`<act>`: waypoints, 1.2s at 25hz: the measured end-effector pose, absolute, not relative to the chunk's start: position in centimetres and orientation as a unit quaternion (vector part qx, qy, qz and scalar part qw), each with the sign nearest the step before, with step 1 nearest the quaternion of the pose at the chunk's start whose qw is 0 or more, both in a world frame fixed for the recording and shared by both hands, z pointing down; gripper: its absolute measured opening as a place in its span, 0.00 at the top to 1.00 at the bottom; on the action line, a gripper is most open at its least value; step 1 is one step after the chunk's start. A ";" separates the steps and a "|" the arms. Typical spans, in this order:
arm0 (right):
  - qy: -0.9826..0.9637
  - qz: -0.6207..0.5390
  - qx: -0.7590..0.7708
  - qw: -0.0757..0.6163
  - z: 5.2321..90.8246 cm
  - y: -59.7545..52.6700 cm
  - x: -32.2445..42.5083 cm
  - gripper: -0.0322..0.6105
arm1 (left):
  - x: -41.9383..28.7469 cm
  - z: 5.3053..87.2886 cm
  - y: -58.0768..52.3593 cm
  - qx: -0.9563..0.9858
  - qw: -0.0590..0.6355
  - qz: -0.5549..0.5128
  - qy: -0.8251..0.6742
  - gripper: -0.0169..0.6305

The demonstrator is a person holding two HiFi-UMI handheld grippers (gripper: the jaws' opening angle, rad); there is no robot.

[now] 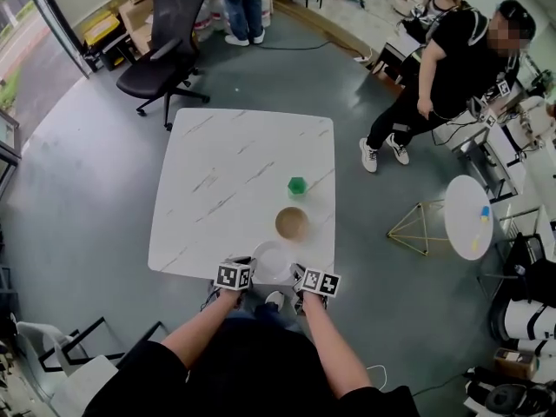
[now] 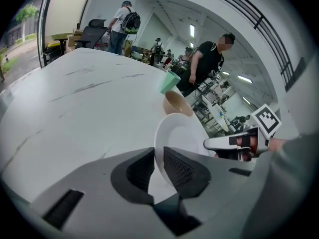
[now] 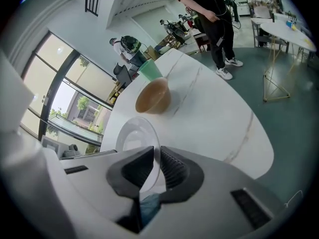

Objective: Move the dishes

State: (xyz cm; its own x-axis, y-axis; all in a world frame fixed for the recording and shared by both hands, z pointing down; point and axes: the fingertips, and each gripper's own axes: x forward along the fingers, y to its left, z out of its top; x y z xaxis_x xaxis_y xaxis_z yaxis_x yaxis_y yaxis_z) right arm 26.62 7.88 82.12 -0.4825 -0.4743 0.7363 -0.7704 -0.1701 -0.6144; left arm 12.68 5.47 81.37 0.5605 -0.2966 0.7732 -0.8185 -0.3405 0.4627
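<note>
A white plate (image 1: 271, 262) sits at the near edge of the white marble table (image 1: 226, 181), held from both sides. My left gripper (image 1: 247, 272) is shut on its left rim, and the plate (image 2: 178, 138) runs between the jaws. My right gripper (image 1: 297, 276) is shut on the right rim of the plate (image 3: 135, 138). Beyond the plate stands a tan wooden bowl (image 1: 292, 223), and farther still a green cup (image 1: 297, 186). The bowl (image 3: 152, 96) and cup (image 3: 149, 69) also show in the right gripper view.
A black office chair (image 1: 165, 42) stands beyond the table's far left corner. A person in black (image 1: 443, 76) leans at the right by a small round white table (image 1: 467, 217) and a wire-frame stand (image 1: 417, 228). Another person (image 1: 241, 7) stands at the far end.
</note>
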 end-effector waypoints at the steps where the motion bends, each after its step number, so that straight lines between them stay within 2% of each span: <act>1: -0.629 0.585 0.495 0.126 82.3 7.8 27.1 0.87 | 13.1 81.6 5.4 0.764 0.447 0.293 -0.361 0.87; 20: -0.586 0.596 0.532 0.136 85.8 7.9 31.0 0.86 | 17.4 85.1 5.6 0.775 0.426 0.370 -0.284 0.87; 27: -0.590 0.582 0.548 0.116 85.3 7.6 31.8 0.86 | 17.5 85.1 5.0 0.793 0.394 0.365 -0.287 0.85; 30: -0.593 0.563 0.567 0.100 83.7 7.4 32.8 0.83 | 16.9 84.0 4.3 0.798 0.397 0.333 -0.309 0.84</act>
State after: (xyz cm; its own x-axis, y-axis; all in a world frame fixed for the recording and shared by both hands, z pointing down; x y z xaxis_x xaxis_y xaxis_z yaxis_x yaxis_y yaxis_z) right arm 32.76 7.37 83.66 -0.3374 -0.5595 0.7570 -0.7855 -0.2759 -0.5540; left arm 16.87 4.30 84.01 0.5872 -0.2290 0.7764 -0.7572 -0.4944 0.4269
